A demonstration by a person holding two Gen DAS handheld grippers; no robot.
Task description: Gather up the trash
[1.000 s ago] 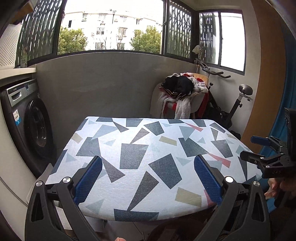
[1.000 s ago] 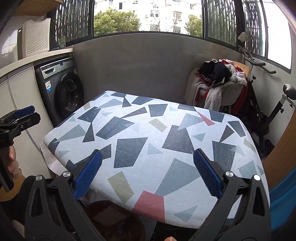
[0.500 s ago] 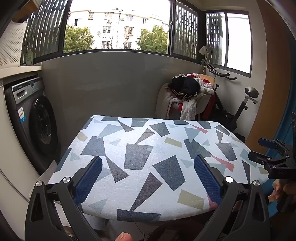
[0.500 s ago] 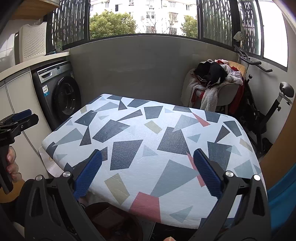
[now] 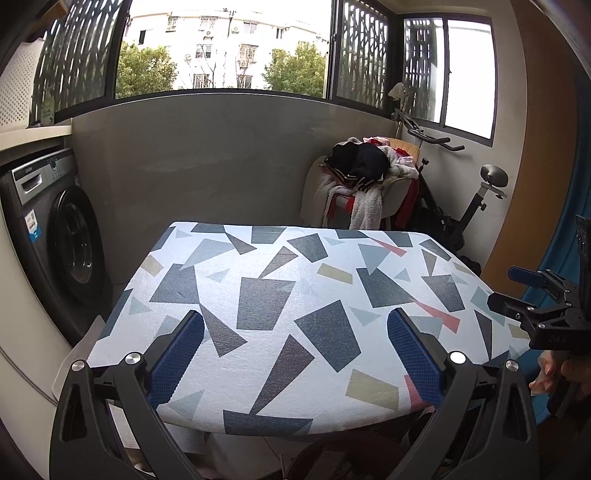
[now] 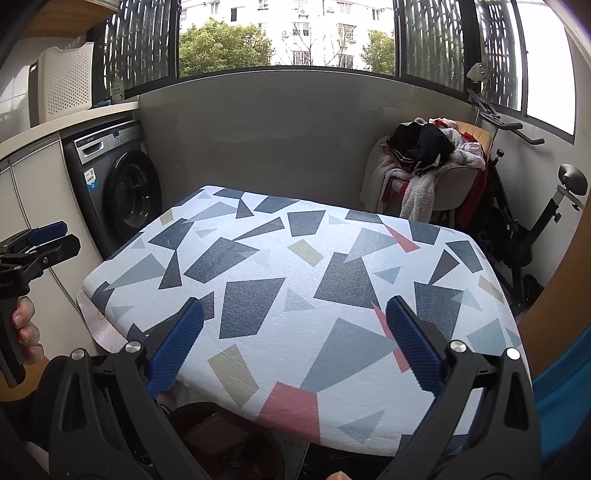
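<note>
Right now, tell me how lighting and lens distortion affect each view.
Left wrist view: the window is blown out, the washer side sits dim, and the table edges bow from the fisheye. Right wrist view: the same bright window, sharp tabletop, dark bin under the near edge, and black corners.

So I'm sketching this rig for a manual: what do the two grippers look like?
Both match: the left gripper and the right gripper have black angular frames with cut-outs, silver round bolts and blue textured pads lining each finger. No cables or sleeves show.
</note>
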